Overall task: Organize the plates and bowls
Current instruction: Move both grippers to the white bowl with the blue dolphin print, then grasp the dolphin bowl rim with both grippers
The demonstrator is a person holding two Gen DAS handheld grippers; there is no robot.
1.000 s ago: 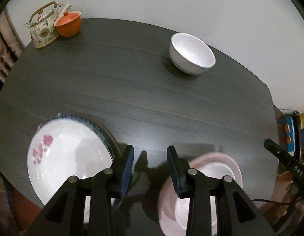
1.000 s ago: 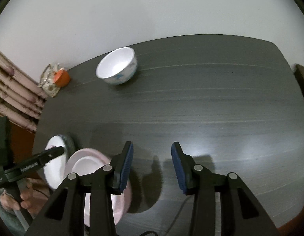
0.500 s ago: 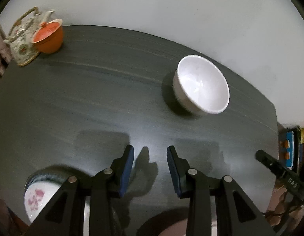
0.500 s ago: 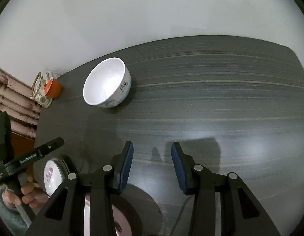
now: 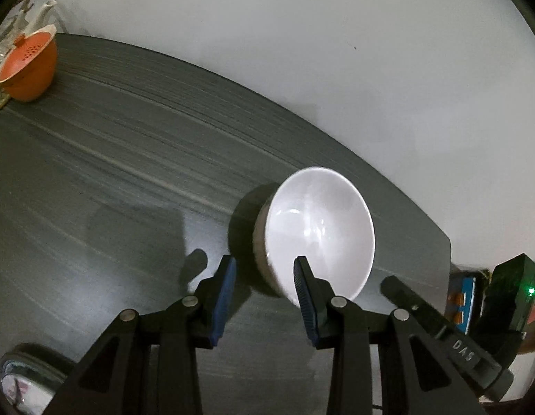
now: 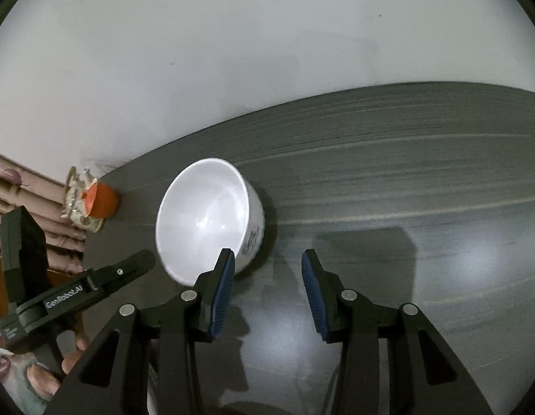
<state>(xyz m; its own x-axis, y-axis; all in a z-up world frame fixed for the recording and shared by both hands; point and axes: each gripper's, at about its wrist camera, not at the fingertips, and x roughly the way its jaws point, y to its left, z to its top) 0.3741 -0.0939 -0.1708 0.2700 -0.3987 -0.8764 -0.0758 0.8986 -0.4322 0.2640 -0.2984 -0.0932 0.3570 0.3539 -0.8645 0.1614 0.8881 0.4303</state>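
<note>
Both grippers have closed in on the white bowl [image 5: 319,231] since a second ago; left gripper [image 5: 264,276] and right gripper [image 6: 267,269] jaws wide open, holding nothing; bowl upright on bench [image 5: 111,173], now just ahead; plates [image 5: 15,380] slid to frame edge.

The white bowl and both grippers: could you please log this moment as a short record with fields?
target: white bowl, upright on the dark table, empty
left gripper: jaws open, straddling the bowl's near rim, not closed on it
right gripper: jaws open, bowl beside its left finger
background: orange cup against a teapot at the table's far corner
plates: edge of a stack at lower left, left wrist view
</note>
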